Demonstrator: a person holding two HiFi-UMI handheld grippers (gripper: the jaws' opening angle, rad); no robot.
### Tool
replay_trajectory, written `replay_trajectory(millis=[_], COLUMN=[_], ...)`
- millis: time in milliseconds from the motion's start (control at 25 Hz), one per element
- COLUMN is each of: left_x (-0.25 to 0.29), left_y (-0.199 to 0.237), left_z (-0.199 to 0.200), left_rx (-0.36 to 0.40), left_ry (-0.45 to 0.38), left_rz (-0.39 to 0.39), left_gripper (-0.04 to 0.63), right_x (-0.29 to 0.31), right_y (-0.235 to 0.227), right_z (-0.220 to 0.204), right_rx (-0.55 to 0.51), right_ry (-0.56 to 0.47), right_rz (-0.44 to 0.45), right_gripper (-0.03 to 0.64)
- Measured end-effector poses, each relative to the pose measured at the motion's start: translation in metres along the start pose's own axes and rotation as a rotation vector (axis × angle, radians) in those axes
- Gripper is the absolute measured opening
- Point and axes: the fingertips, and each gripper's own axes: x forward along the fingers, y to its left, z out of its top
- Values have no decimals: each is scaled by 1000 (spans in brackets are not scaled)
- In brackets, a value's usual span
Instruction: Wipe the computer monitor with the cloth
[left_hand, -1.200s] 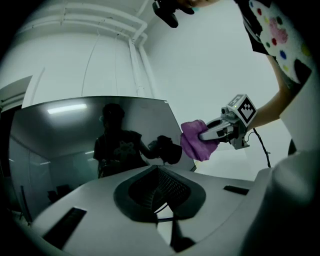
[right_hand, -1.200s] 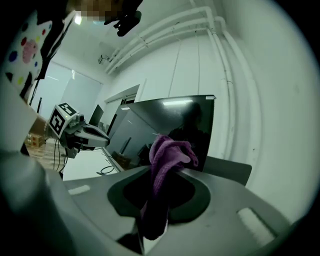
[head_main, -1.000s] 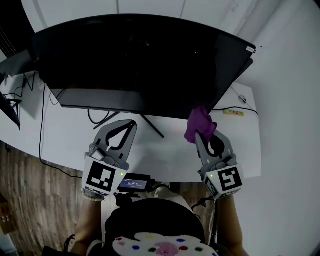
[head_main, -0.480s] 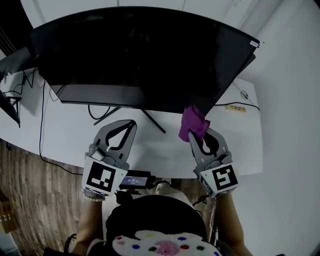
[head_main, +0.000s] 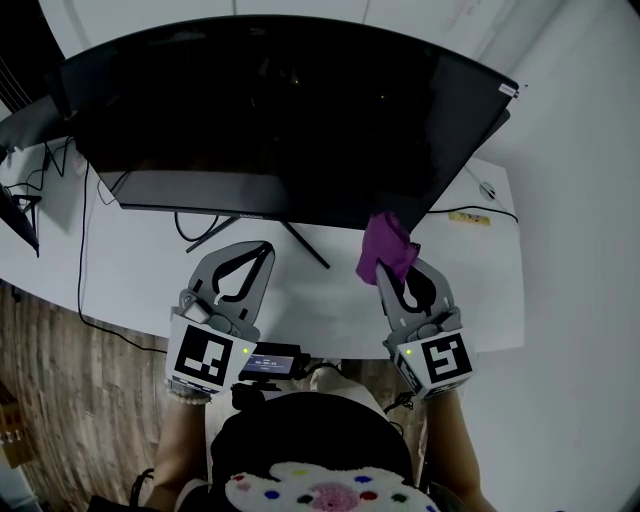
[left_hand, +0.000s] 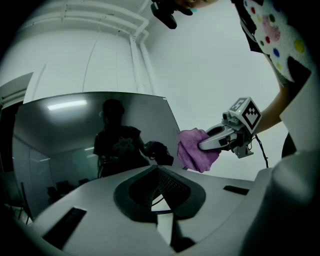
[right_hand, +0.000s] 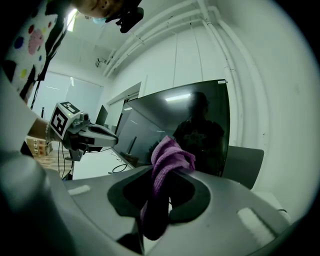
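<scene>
A wide black curved monitor stands on a white desk, its screen dark. A purple cloth is bunched at the screen's lower right edge, and my right gripper is shut on it. In the right gripper view the cloth sticks up between the jaws in front of the monitor. My left gripper hovers over the desk below the monitor's middle, jaws shut with nothing in them. The left gripper view shows the monitor, the cloth and the right gripper.
The monitor's black stand legs and cables lie on the desk under the screen. A yellow tag and a cable lie at the desk's right end. Another dark screen stands at far left. A white wall is to the right.
The right gripper with the cloth has moved a little left along the monitor's lower edge over the second, then held still. The left gripper has not moved.
</scene>
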Motion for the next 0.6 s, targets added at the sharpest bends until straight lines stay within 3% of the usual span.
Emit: replay_trajectory(millis=[600], left_x=[0], left_y=[1], left_z=[-1], left_rx=[-3], left_ry=[10], left_rz=[5], left_gripper=[5], right_x=[3], right_y=[2], right_z=[-2], right_rx=[16], right_ry=[5], right_rz=[-2], right_gripper=[78])
